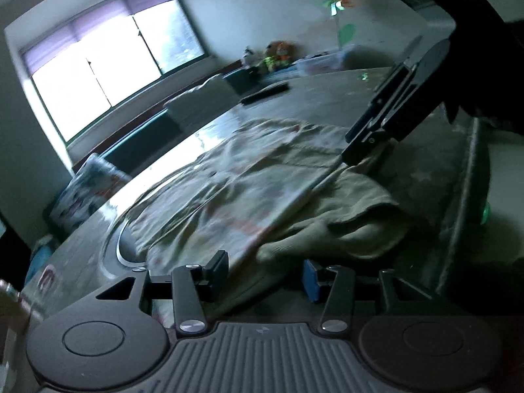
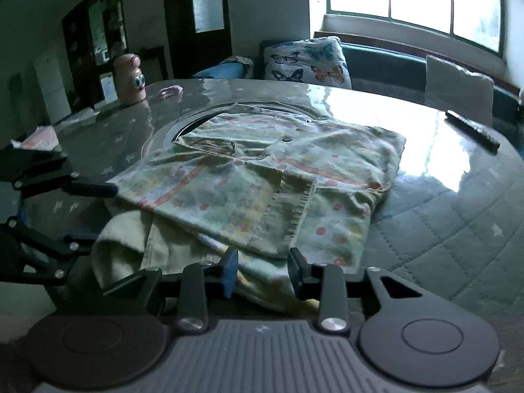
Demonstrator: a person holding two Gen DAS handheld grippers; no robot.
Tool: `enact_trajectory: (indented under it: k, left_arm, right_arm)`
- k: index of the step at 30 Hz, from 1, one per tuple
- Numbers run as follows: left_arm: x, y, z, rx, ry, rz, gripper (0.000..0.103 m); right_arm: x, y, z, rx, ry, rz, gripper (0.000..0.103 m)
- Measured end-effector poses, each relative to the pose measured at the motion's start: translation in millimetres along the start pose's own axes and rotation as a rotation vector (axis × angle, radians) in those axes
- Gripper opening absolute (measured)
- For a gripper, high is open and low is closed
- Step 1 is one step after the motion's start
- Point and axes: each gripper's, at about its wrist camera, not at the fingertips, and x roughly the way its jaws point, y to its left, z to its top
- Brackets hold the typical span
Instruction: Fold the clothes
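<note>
Each hand-held gripper is matt black: behind the fingers lies a ribbed grey plate flanked by two round black discs, and two slim link arms with silver screw heads run forward to the fingers. On the left gripper [image 1: 267,276] one of the fingers [image 1: 310,280] carries a blue pad while the other is plain black. The right gripper [image 2: 262,270] shows the same on its fingers [image 2: 231,270], and seen from the other side a small green light glows on its dark body, well behind the fingers.
</note>
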Motion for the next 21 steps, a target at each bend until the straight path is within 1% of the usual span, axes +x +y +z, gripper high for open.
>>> enact_trajectory:
  k: [3,5,7,8,9,10,12,14,16,21]
  left_arm:
    - [2.0,-2.4,5.5,0.009,-0.035,-0.025,0.051]
    - [4.9,-1.6,8.6,-0.002,-0.049,-0.044,0.047]
    - [8.3,-0.4,11.5,-0.017,-0.061,-0.064,0.036]
    - [9.9,0.7,12.8,-0.029,-0.066,-0.072,0.032]
    - [11.2,2.8,14.2,-0.048,-0.068,-0.077,0.022]
    - [12.5,5.9,15.9,-0.072,-0.066,-0.08,0.016]
    - [15.3,14.2,19.7,-0.125,-0.063,-0.084,0.01]
    - [18.4,22.9,24.6,-0.171,-0.061,-0.085,0.009]
    - [22.3,30.2,30.1,-0.204,-0.058,-0.081,0.008]
    - [29.1,44.2,42.0,-0.246,-0.063,-0.079,0.007]
  right_arm:
    - [-9.5,2.6,-4.2,-0.057,0.004,-0.011,0.039]
    - [-13.6,5.1,-7.8,-0.089,0.009,-0.015,0.043]
    - [-17.9,8.4,-13.2,-0.127,0.014,-0.012,0.049]
    - [-18.4,9.8,-14.7,-0.139,0.015,-0.012,0.049]
    - [-19.1,12.3,-16.6,-0.156,0.016,-0.01,0.05]
    - [-19.8,14.8,-18.6,-0.174,0.017,-0.008,0.052]
    - [-20.2,21.6,-21.3,-0.212,0.005,0.006,0.055]
    - [-18.6,26.8,-21.0,-0.237,-0.011,0.012,0.056]
    - [-14.1,33.3,-18.5,-0.272,-0.032,0.01,0.061]
    - [-0.5,44.4,-10.0,-0.348,-0.076,-0.006,0.061]
